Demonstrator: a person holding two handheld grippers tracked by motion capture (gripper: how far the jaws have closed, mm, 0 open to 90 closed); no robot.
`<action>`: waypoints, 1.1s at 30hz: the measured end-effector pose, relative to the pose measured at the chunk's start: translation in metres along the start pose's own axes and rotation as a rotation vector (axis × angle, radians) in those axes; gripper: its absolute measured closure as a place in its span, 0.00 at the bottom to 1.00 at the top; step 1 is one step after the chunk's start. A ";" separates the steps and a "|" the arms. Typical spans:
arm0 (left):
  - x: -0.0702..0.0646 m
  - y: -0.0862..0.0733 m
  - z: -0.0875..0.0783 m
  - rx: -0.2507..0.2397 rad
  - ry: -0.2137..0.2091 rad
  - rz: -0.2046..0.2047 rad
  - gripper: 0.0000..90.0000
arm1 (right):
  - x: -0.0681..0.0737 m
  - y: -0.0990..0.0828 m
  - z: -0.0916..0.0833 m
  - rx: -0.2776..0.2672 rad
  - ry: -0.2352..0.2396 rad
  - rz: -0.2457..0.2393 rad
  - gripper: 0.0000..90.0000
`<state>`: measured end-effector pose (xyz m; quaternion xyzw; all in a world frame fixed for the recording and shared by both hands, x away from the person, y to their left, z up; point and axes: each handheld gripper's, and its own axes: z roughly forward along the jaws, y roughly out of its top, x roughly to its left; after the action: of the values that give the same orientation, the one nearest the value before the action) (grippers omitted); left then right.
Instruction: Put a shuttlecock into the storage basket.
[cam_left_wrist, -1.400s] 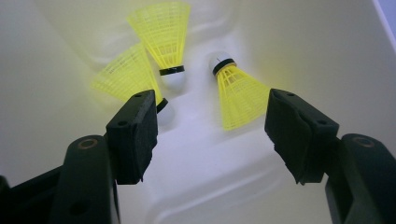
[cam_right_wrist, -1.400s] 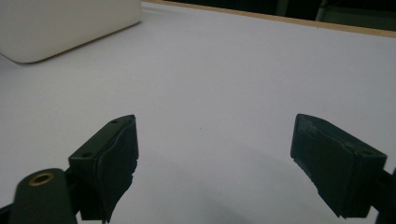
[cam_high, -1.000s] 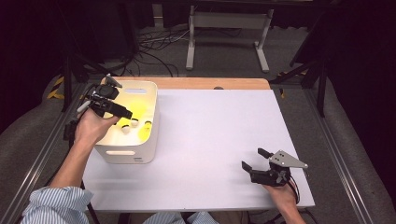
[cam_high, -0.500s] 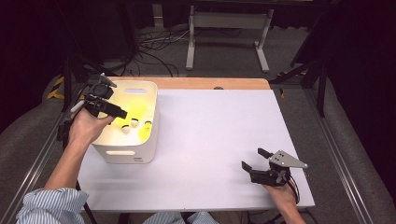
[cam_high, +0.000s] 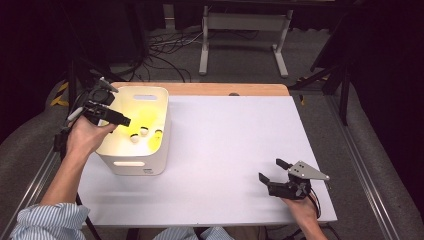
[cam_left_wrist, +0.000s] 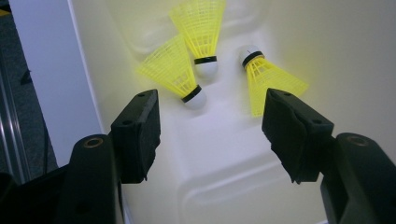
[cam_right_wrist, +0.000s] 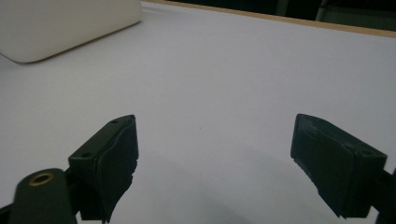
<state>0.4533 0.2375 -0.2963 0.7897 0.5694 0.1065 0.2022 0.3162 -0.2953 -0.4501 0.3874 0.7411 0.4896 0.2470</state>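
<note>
A white plastic bin (cam_high: 131, 167) stands on the left of the table, and three yellow shuttlecocks (cam_high: 145, 131) lie on its bottom. My left gripper (cam_high: 122, 121) hovers over the bin's left rim and points down into it, open with nothing between its fingers. In the left gripper view the left gripper (cam_left_wrist: 210, 95) looks past two shuttlecocks (cam_left_wrist: 173, 70) lying cork-down side by side and a third (cam_left_wrist: 271, 81) to their right. My right gripper (cam_high: 270, 169) rests low near the table's front right corner. In the right gripper view the right gripper (cam_right_wrist: 213, 121) is open over bare white table.
The white tabletop (cam_high: 235, 130) spreads between the bin and the right gripper, with a wooden strip (cam_high: 220, 89) along its far edge. Behind the table, cables and a metal stand (cam_high: 240, 30) are on the floor. The bin's corner (cam_right_wrist: 60, 28) sits far left in the right gripper view.
My left gripper has drifted a little to the left, toward the bin's left rim. The right gripper has stayed where it was.
</note>
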 end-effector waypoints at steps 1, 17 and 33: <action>0.001 0.000 -0.001 0.000 -0.001 0.002 0.42 | 0.000 0.000 0.000 0.000 0.001 0.001 0.17; 0.014 -0.007 -0.009 -0.001 0.014 -0.024 0.42 | 0.000 0.000 0.000 0.002 0.000 0.002 0.17; 0.026 -0.014 -0.014 -0.004 0.024 -0.056 0.43 | 0.000 0.000 0.000 0.001 0.001 0.000 0.17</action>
<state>0.4445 0.2690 -0.2917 0.7718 0.5933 0.1114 0.1998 0.3161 -0.2952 -0.4501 0.3872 0.7414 0.4895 0.2466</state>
